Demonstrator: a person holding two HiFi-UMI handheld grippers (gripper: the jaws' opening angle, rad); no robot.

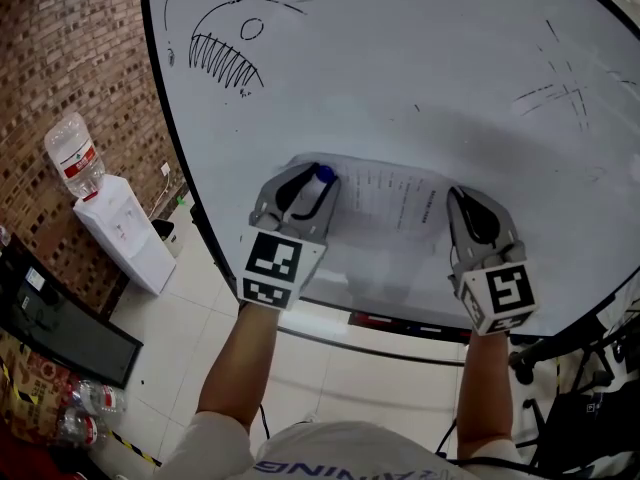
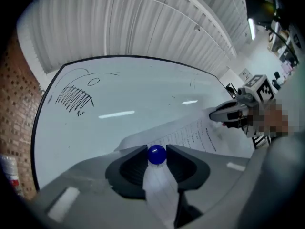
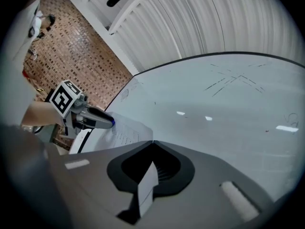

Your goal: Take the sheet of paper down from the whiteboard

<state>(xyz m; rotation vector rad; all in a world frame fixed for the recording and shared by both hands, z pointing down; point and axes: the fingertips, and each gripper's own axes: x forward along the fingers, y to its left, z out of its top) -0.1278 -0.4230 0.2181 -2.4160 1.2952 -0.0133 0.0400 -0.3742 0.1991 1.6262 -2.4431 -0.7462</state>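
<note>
A printed sheet of paper (image 1: 385,200) lies against the whiteboard (image 1: 400,68), low in its middle. My left gripper (image 1: 318,173) is at the sheet's top left corner, its jaws closed on a small round blue magnet (image 2: 157,154). A white strip runs back between the jaws under the magnet. My right gripper (image 1: 455,193) is at the sheet's right edge, shut on it. In the right gripper view a strip of the paper (image 3: 147,185) stands pinched between the shut jaws (image 3: 152,142), and the sheet (image 3: 125,133) bows toward the left gripper (image 3: 102,120).
A fish-like marker drawing (image 1: 225,53) is at the board's upper left, and faint strokes (image 1: 555,93) at its right. A water dispenser (image 1: 120,228) stands by the brick wall (image 1: 60,48). A dark desk (image 1: 50,318) is at lower left, black stands (image 1: 560,348) at lower right.
</note>
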